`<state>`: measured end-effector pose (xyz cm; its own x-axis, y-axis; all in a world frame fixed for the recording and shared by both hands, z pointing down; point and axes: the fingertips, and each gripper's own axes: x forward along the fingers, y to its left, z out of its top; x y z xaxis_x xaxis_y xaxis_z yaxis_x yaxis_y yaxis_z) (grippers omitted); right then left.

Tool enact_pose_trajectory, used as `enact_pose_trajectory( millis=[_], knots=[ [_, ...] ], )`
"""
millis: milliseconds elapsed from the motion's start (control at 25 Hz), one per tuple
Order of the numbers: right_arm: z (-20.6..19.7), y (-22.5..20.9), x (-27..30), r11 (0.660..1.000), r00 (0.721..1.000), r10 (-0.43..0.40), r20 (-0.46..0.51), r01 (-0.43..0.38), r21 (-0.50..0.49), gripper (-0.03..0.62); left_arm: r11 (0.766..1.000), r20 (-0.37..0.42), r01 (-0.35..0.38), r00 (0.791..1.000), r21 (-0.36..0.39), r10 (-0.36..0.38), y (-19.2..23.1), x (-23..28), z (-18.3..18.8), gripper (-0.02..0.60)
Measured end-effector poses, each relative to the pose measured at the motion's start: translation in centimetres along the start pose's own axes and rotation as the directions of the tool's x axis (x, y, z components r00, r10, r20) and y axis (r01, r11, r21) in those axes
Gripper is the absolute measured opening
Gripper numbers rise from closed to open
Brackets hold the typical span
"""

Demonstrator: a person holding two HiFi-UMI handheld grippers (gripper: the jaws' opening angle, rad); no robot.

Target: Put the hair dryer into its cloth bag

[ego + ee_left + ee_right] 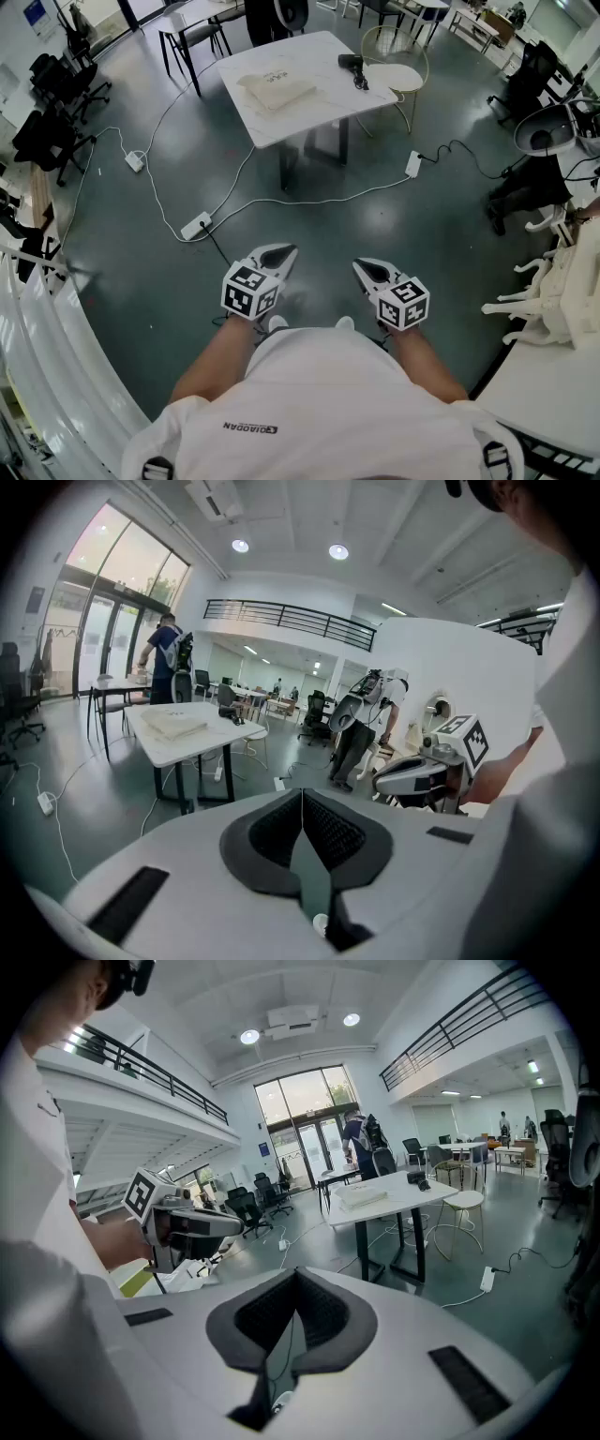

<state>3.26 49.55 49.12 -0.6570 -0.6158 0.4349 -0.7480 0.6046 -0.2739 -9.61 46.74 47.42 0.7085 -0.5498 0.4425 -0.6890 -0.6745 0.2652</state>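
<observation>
Head view: lettering on cloth bag (278, 91) too small to read.

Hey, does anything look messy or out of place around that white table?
Only the floor: white cables with power strips sprawl loosely around the table, across the path towards it. On the table the cloth bag lies flat and the hair dryer sits near its edge; nothing looks spilled or damaged.
</observation>
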Motion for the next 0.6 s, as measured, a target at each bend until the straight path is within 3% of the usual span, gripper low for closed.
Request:
enact_pose_trajectory(
  millis=[600],
  knots=[
    [0.6, 1.2, 0.4, 1.000, 0.999, -0.026, 0.029, 0.026, 0.006, 0.021, 1.000, -0.029, 0.025, 0.999, -0.012, -0.025, 0.4, -0.6, -0.6, 0.031]
  ],
)
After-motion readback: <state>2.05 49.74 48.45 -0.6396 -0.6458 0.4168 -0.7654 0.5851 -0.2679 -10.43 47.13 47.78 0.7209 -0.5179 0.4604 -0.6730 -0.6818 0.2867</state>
